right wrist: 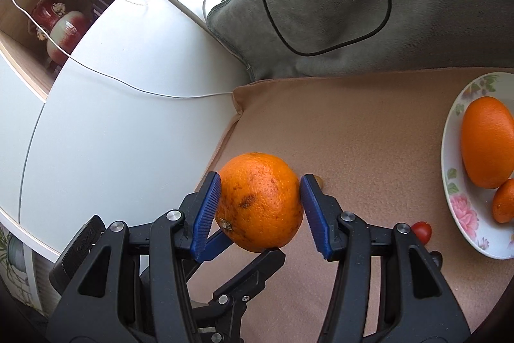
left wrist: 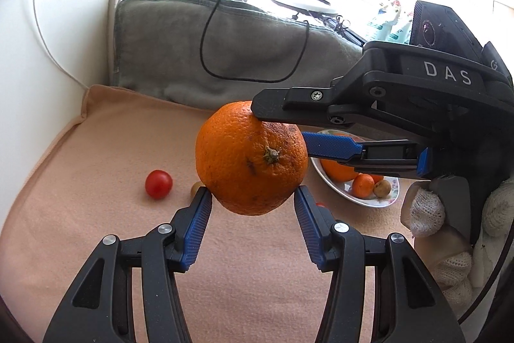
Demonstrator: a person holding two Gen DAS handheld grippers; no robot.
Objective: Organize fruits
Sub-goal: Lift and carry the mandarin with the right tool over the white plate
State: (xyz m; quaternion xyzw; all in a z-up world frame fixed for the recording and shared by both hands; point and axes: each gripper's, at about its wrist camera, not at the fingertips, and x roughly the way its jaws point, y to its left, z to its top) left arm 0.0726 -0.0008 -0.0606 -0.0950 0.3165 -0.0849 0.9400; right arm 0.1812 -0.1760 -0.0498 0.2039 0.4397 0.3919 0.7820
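Both claws, left (left wrist: 252, 198) and right (right wrist: 261, 208), pinching one orange (left wrist: 251, 158) above the peach cloth (left wrist: 106, 150).

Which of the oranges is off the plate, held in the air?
The blemished orange with the stem stub, held between both grippers above the peach cloth. The smooth large orange and the small mandarin lie on the floral plate.

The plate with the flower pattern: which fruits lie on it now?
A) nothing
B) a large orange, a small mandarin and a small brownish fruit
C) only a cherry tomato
B: the left wrist view shows the plate holding a large orange, a small mandarin and a small brownish fruit.
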